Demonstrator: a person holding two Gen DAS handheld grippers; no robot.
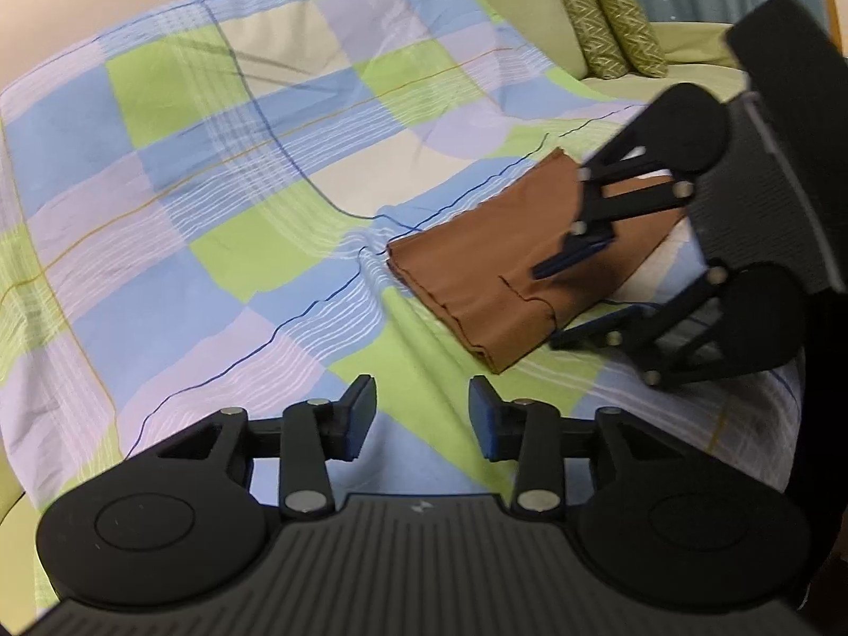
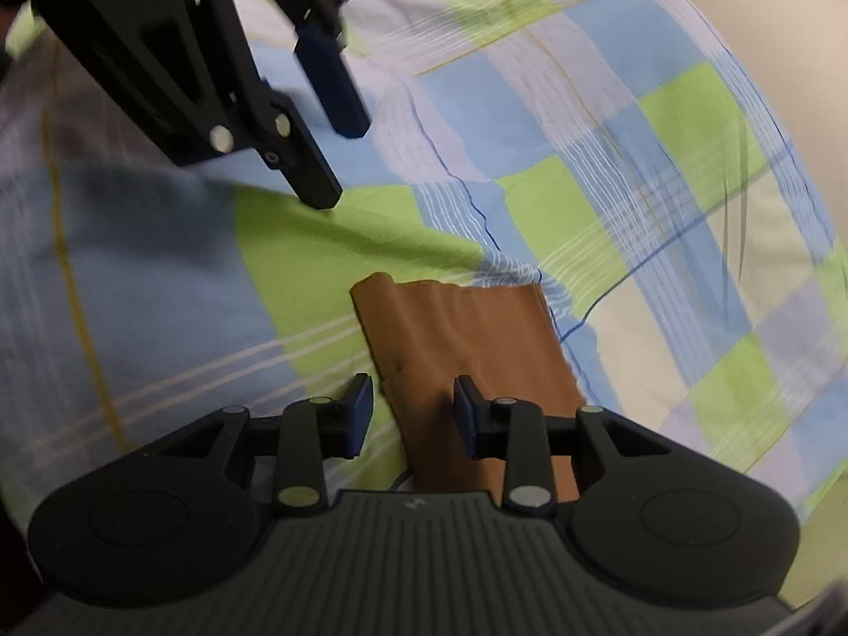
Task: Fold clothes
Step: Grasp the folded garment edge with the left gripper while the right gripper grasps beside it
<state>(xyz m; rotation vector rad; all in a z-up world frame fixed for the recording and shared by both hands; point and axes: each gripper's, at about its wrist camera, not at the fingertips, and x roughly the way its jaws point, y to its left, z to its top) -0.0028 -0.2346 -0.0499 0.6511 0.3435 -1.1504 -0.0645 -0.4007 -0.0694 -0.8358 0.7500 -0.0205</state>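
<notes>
No legible text, labels, brand names or numbers appear in either view. The only mark is a small pale emblem point(image 1: 418, 507) on the ribbed housing of the left claw point(image 1: 422, 416); a matching emblem point(image 2: 412, 503) is on the right claw point(image 2: 412, 413). Its form cannot be read.

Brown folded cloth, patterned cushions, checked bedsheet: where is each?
Brown folded cloth point(image 1: 493, 275): left wrist view, middle of its top layer.
Patterned cushions point(image 1: 609, 26): left wrist view, between the two.
Checked bedsheet point(image 1: 238, 244): left wrist view, green square.

Even indoor light, blurred fisheye edges
</notes>
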